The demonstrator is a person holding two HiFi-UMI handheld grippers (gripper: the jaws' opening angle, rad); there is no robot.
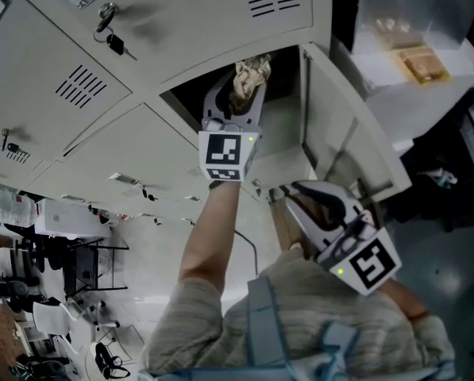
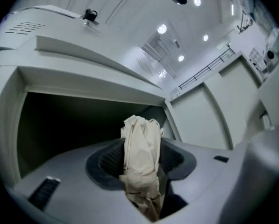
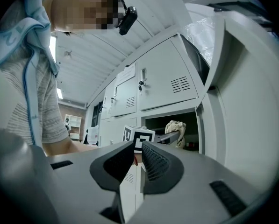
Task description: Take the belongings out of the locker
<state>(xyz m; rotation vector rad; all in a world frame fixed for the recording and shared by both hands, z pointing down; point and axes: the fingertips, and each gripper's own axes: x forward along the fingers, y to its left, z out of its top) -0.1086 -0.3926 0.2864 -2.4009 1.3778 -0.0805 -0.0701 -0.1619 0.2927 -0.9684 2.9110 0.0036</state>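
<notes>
Holds the right tongs (image 3: 138, 158) low by the chest, pinched almost together on nothing, just beside the swung-open door (image 1: 349, 137). Reaches higher with the left tongs (image 1: 238, 101), clamped on a bunched cream cloth (image 2: 140, 143) right at the mouth of the locker (image 1: 283, 125) — gripped, but not yet carried clear of it. Looks like one belonging caught partway out: drawing it free and setting it down left to do — and cannot tell whether more lies in the dark behind.
</notes>
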